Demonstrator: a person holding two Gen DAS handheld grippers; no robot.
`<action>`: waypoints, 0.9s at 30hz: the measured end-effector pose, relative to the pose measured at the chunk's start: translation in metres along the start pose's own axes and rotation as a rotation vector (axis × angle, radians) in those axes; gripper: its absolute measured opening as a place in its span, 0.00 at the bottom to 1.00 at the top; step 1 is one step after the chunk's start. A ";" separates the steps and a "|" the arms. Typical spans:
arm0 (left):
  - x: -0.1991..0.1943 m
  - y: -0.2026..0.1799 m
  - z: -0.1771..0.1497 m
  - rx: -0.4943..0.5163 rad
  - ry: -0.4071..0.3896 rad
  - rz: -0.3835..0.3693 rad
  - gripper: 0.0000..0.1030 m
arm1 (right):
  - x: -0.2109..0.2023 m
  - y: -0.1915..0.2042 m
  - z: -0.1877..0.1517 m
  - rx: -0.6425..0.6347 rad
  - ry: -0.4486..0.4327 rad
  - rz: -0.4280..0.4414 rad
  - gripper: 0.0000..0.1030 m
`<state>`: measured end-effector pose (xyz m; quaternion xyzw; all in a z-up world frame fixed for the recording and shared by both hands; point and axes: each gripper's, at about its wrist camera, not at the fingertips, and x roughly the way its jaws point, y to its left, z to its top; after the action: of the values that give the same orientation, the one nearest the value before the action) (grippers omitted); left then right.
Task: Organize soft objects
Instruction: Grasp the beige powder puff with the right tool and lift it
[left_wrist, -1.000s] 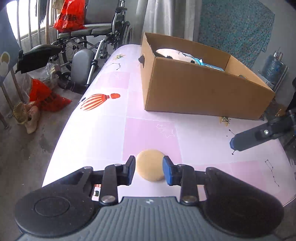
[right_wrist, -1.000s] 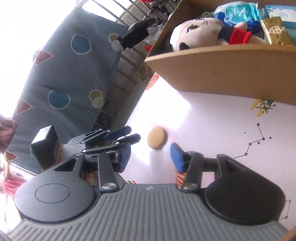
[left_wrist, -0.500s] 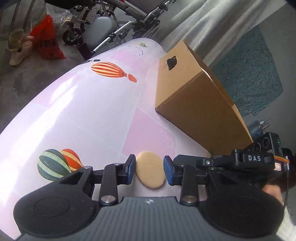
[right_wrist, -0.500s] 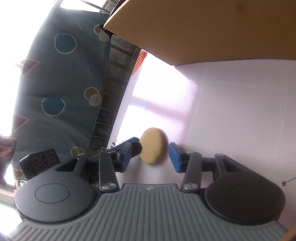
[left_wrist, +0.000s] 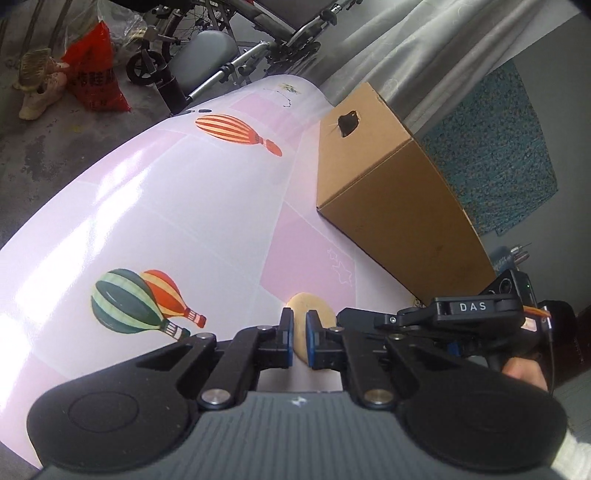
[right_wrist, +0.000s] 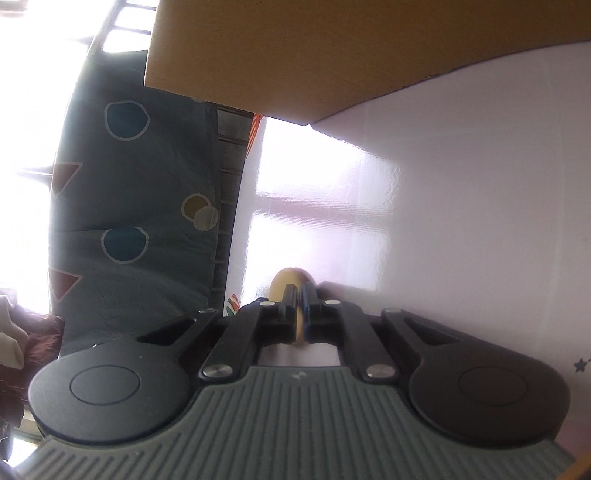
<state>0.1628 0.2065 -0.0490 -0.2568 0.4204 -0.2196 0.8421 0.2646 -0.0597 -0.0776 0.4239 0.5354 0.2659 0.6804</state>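
Both grippers pinch the same tan pad (left_wrist: 308, 308), a soft round disc low over the pink table (left_wrist: 155, 221), just off the near wall of the box (left_wrist: 399, 221). The left gripper (left_wrist: 300, 341) has its fingers nearly together on the pad's near edge. The right gripper (right_wrist: 299, 308) has its fingers squeezed on another edge, so the pad (right_wrist: 288, 280) shows there as a thin yellow sliver between the pads. In the left view the right gripper (left_wrist: 369, 319) reaches in from the right, almost at right angles to the left fingers.

The pad stands on edge, its flat faces against both sets of fingers. Being round, it has no clear long axis. Neither hand is nearer, as both hold it.

The box lies ahead of the left gripper and to its right. Its open top cannot be seen, so the pad must likely rise over the wall.
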 end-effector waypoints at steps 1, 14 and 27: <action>-0.002 -0.010 0.000 0.057 -0.003 0.037 0.18 | 0.001 -0.001 0.001 0.001 0.004 0.001 0.00; 0.019 -0.080 -0.037 0.667 -0.018 0.311 0.47 | 0.011 0.023 0.008 -0.106 0.062 -0.077 0.03; 0.013 -0.090 -0.039 0.668 0.010 0.269 0.10 | 0.004 0.037 -0.009 -0.265 -0.016 -0.129 0.00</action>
<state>0.1239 0.1194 -0.0216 0.0913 0.3596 -0.2330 0.8989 0.2607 -0.0351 -0.0480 0.2972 0.5162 0.2866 0.7504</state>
